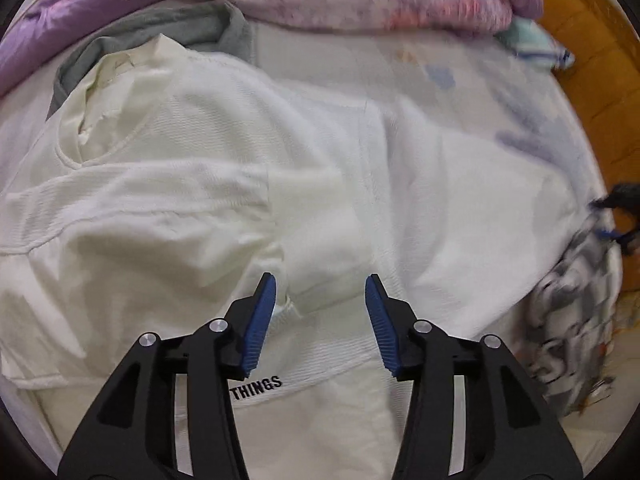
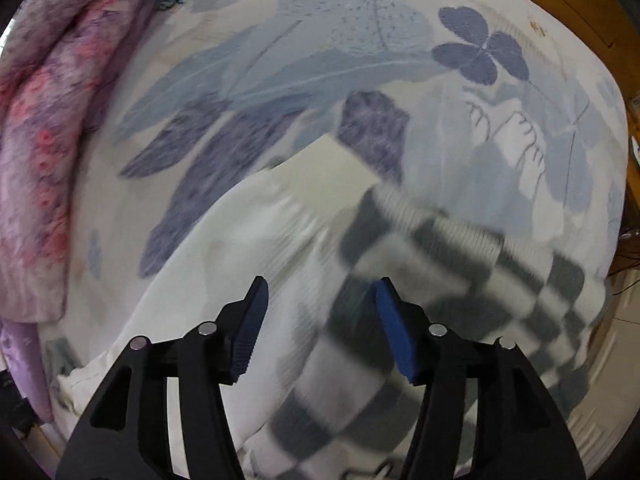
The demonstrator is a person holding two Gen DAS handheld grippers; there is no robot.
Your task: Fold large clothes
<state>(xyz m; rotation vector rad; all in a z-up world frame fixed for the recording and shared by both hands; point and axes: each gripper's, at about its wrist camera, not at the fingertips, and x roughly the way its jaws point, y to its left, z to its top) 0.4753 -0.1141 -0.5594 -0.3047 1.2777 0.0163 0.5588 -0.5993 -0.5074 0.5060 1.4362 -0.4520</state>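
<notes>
White, soft & floppy sweatshirt [image 1: 248,184] lies flat on the bed [image 2: 360,40], prob light but bulky, so grab hem or sleeve edge; left gripper [image 1: 320,300] & right gripper [image 2: 320,308] fingers both open, holding nothing.

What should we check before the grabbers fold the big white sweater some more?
1. Left gripper open: ok.
2. Right gripper open: ok.
3. White sweater lying flat: not ok, it is rumpled.
4. Checkered cloth off the sweater: not ok, they overlap at the sweater's edge.
5. Grey garment clear of the sweater: not ok, tucked under the collar end.
6. Sharp view from the right wrist: not ok, blurred.
</notes>
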